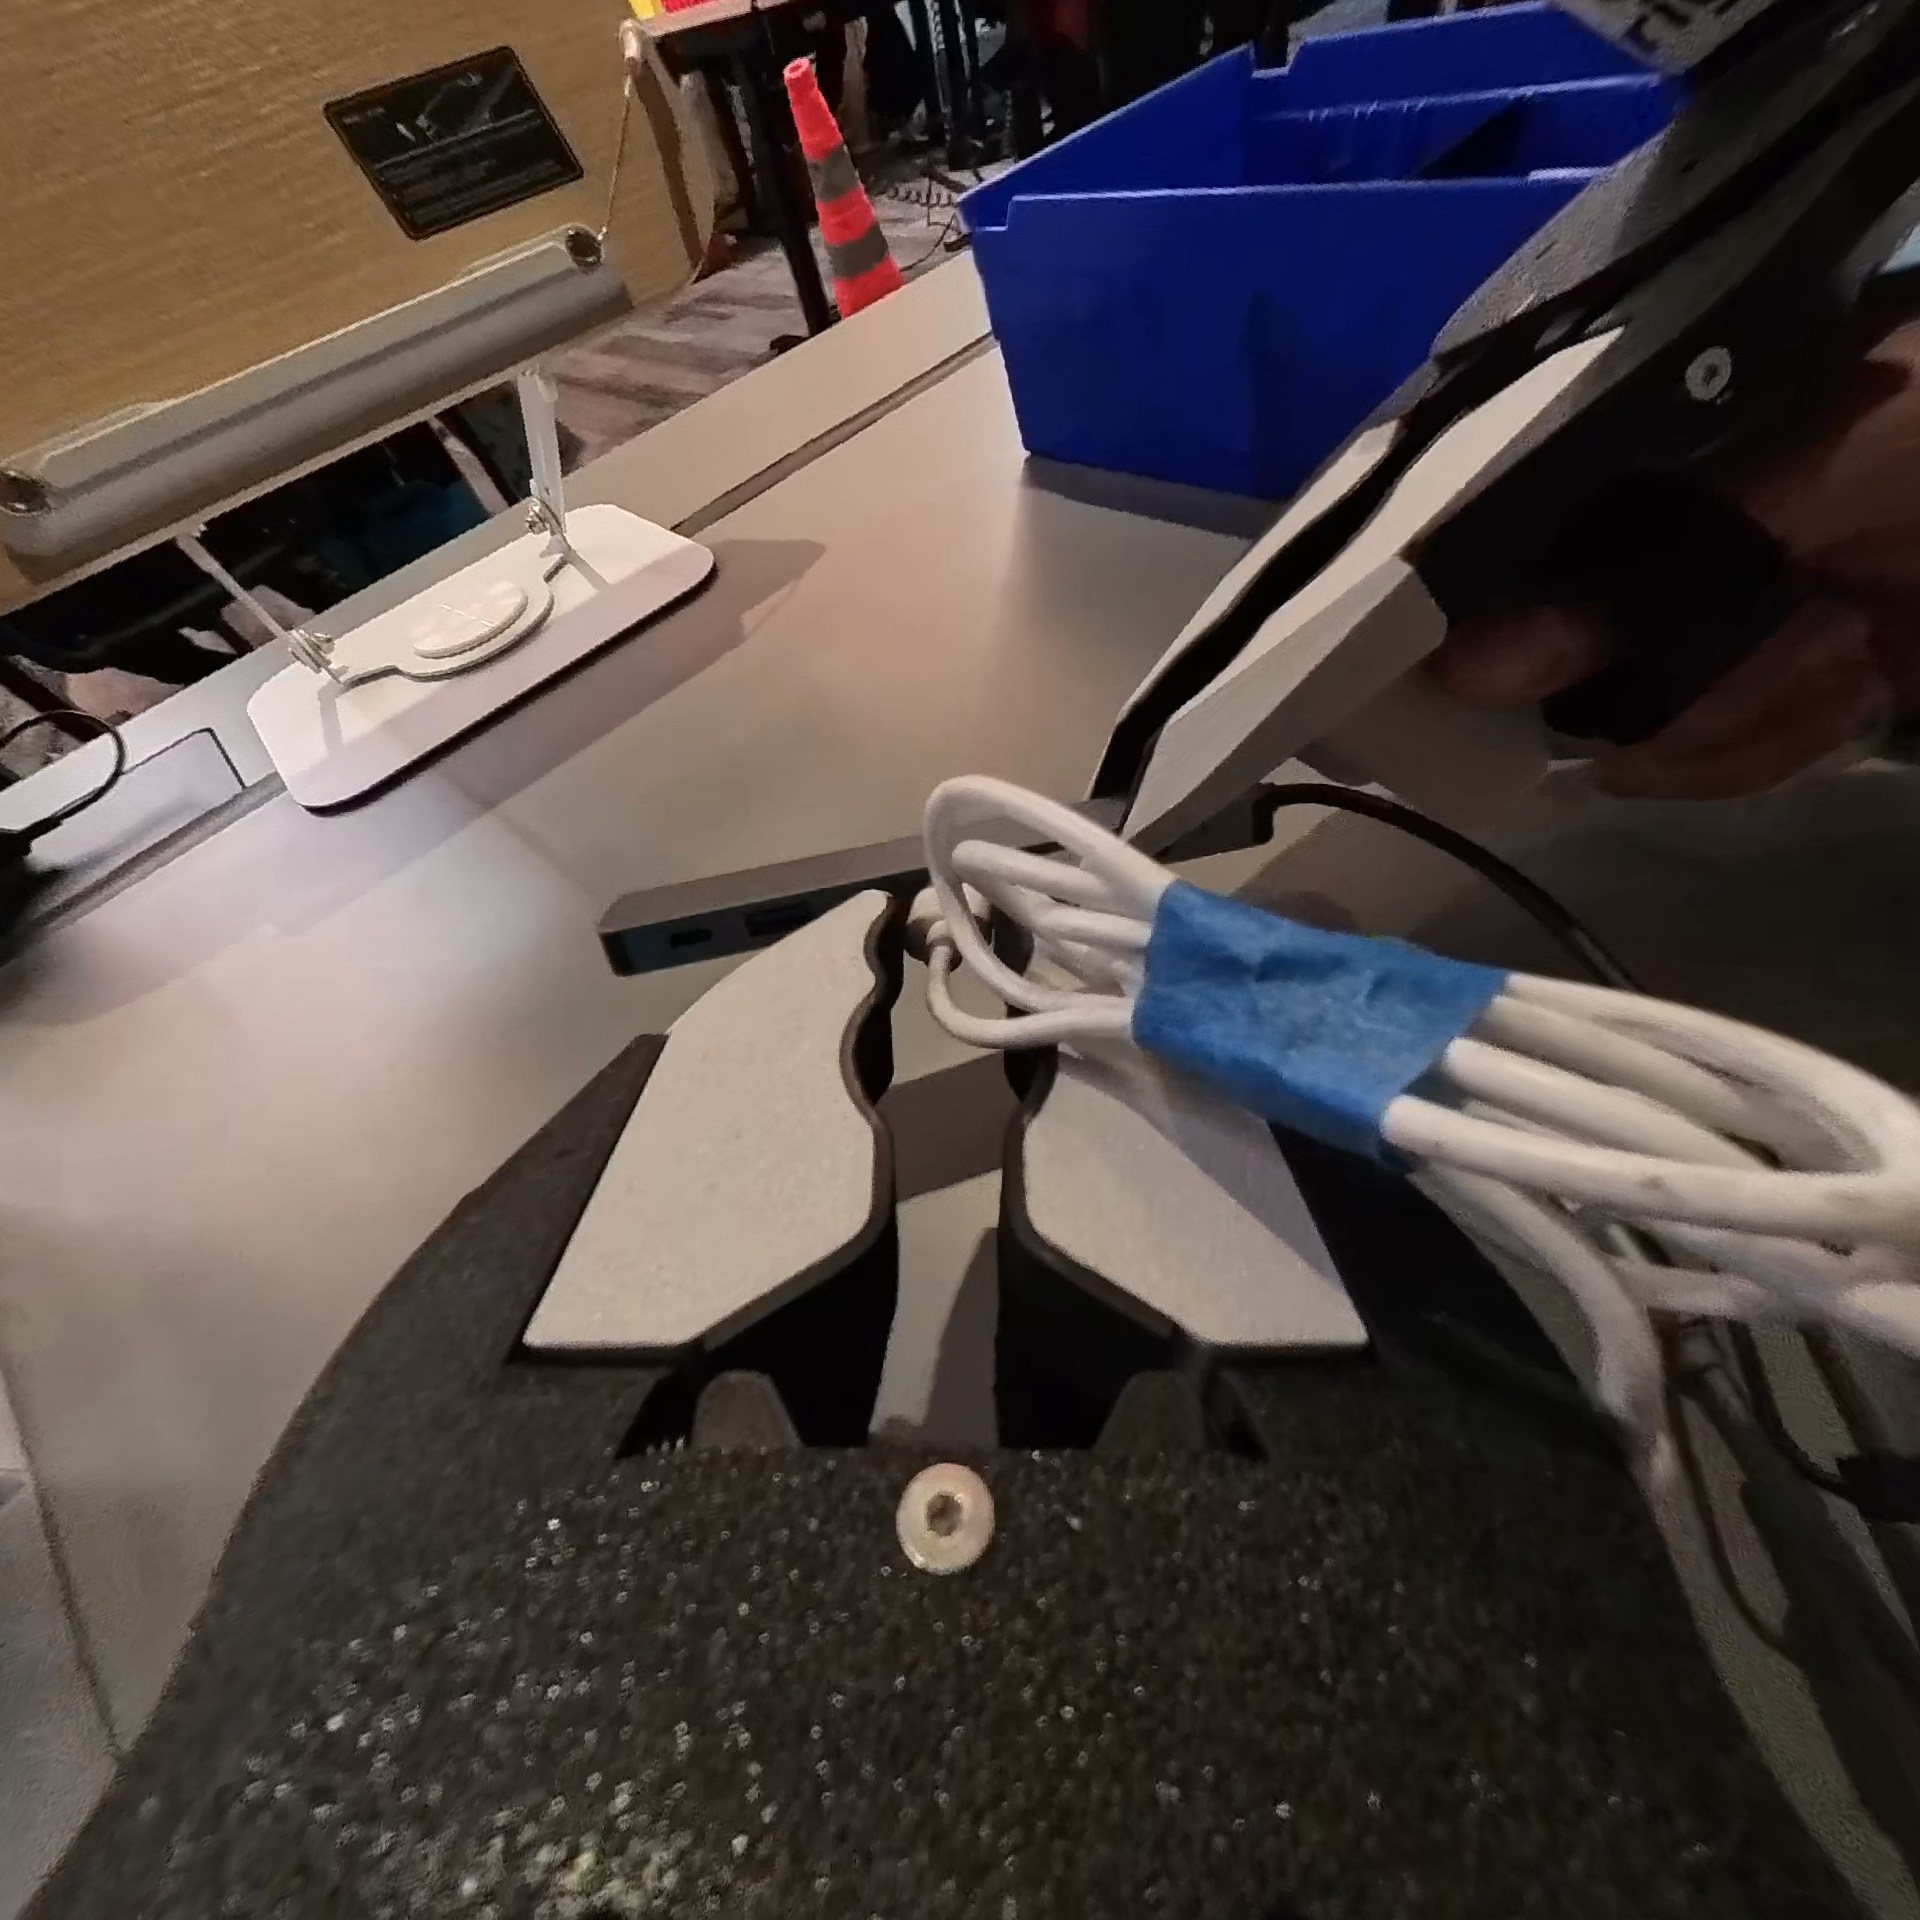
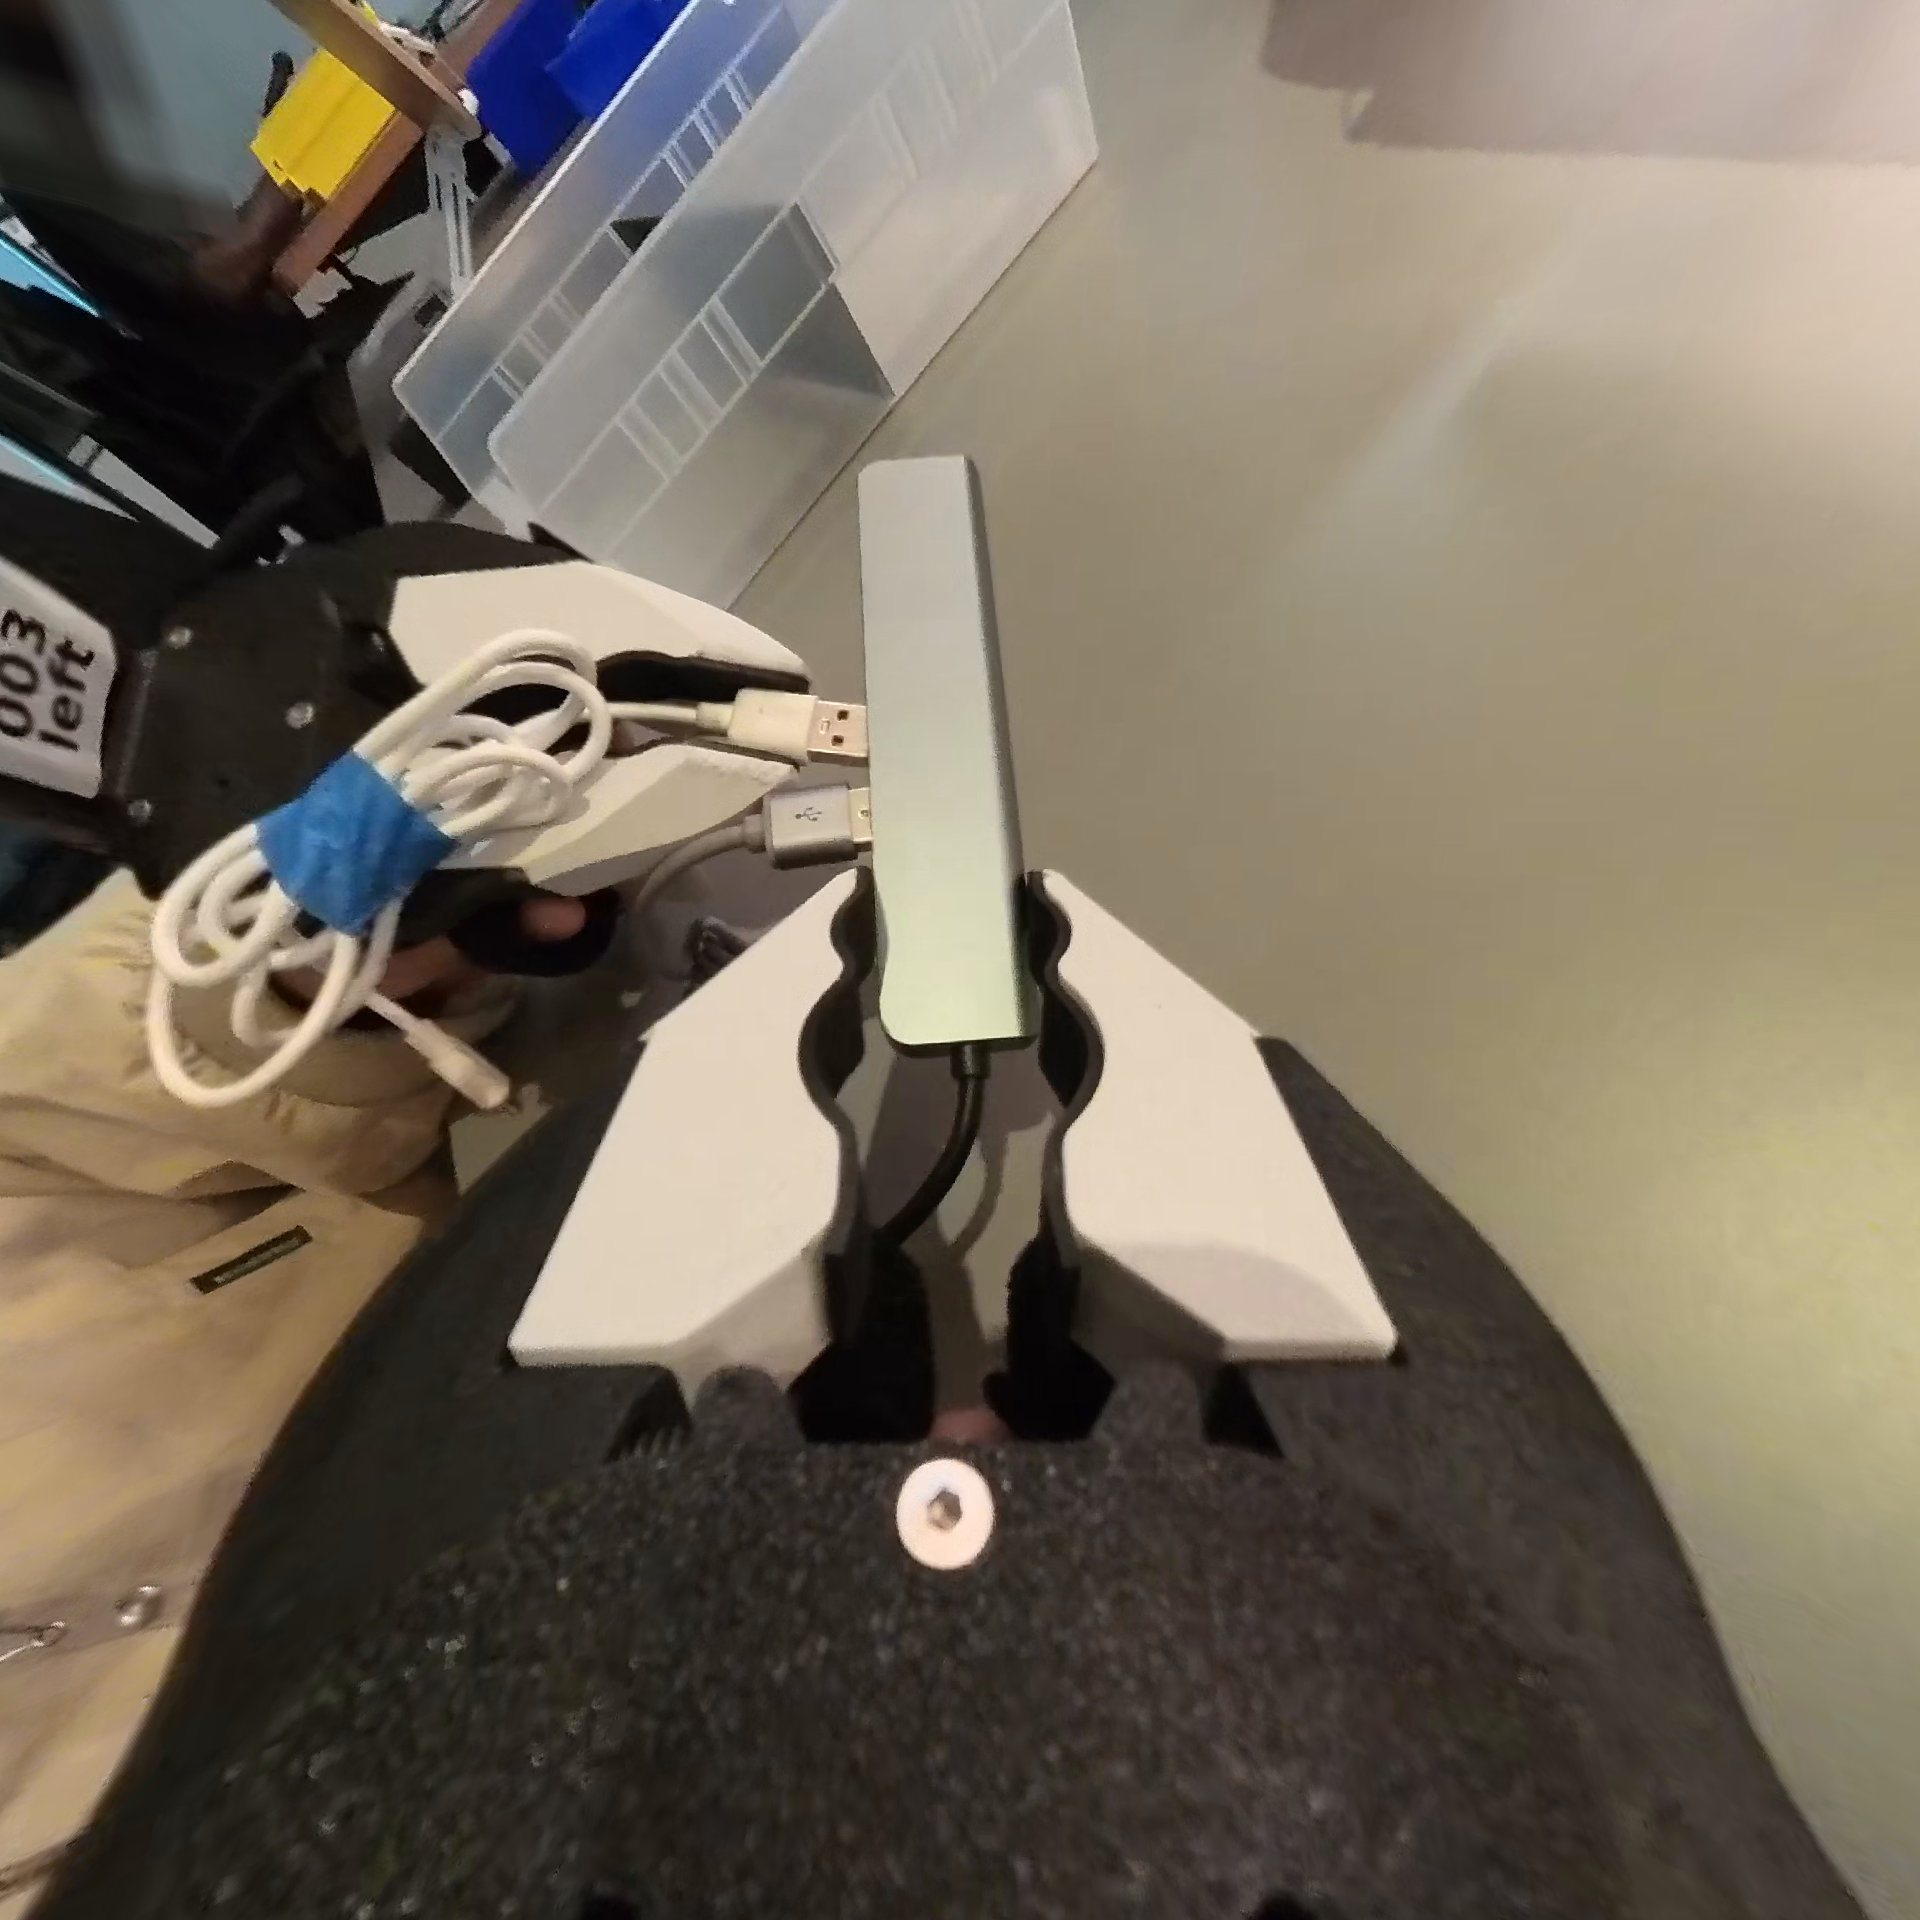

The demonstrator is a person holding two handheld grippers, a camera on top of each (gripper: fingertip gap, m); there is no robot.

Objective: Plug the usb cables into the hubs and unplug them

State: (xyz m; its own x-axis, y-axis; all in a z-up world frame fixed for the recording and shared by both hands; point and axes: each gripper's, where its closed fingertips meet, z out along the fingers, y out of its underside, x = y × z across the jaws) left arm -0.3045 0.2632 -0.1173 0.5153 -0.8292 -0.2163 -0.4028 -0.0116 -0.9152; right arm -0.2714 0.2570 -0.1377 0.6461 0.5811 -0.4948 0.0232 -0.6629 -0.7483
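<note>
My right gripper (image 2: 945,894) is shut on a slim grey USB hub (image 2: 935,707) and holds it on the table. The hub also shows in the left wrist view (image 1: 748,914). My left gripper (image 1: 945,935) is shut on the white USB plug (image 2: 800,727) of a coiled white cable bound with blue tape (image 1: 1299,1029). The plug's metal tip meets the hub's side port, and most of its shell shows. A grey braided USB plug (image 2: 816,826) sits in the port just below it. The right gripper (image 1: 1127,821) reaches in from the upper right.
A blue bin (image 1: 1247,312) stands behind the hub. A desk lamp with a white base (image 1: 478,665) is at the left. A clear plastic bin (image 2: 748,270) lies beyond the hub. The hub's black lead (image 2: 935,1143) runs between my right fingers. A beige sleeve (image 2: 156,1195) is near. The gap from one gripper's tips to the other's is roughly 5 centimeters.
</note>
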